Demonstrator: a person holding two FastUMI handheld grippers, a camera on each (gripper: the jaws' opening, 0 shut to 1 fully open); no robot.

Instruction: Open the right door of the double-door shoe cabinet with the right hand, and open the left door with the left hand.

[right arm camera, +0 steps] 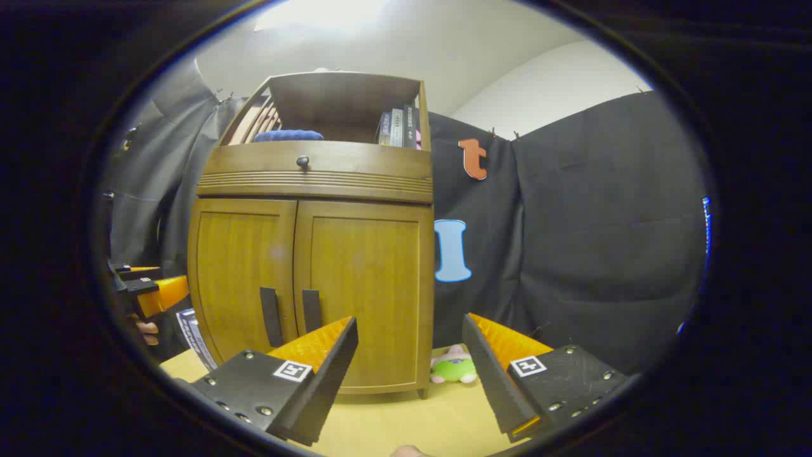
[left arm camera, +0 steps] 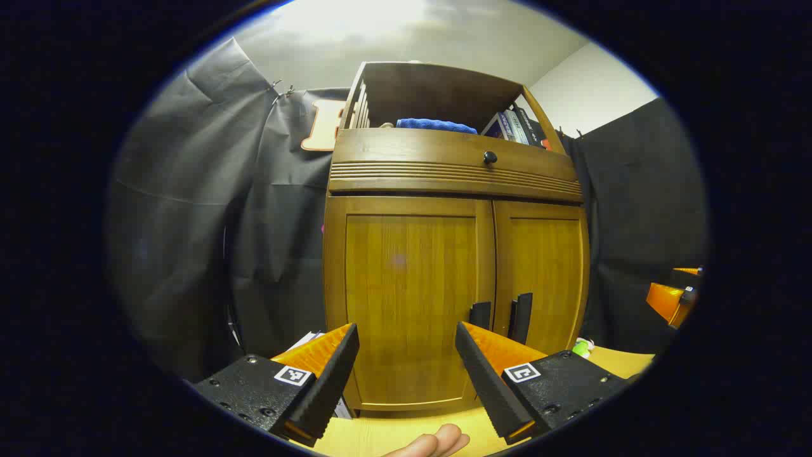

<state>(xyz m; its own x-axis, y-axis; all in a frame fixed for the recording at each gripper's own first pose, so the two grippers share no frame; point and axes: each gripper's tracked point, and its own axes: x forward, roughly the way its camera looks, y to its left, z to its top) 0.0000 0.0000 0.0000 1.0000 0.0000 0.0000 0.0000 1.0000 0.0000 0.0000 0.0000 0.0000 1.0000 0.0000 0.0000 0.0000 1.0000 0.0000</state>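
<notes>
Shoe cabinet [left arm camera: 444,273]: 2 doors closed, on worktop [right arm camera: 406,425]. Left hand-held gripper [left arm camera: 406,362] wide, right hand-held gripper [right arm camera: 409,355] wide, both apart from it.

Both claws [left arm camera: 406,343] [right arm camera: 409,336] agape, empty.

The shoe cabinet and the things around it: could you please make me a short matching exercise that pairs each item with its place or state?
Things:
1. cabinet doors
2. blue cloth
3. books
4. green plush toy

Places or states:
A. on the tabletop, at the cabinet's right foot
B. both shut
C. lying in the open top shelf, left part
D. standing in the top shelf, right end

Pairs: 1-B, 2-C, 3-D, 4-A
</notes>
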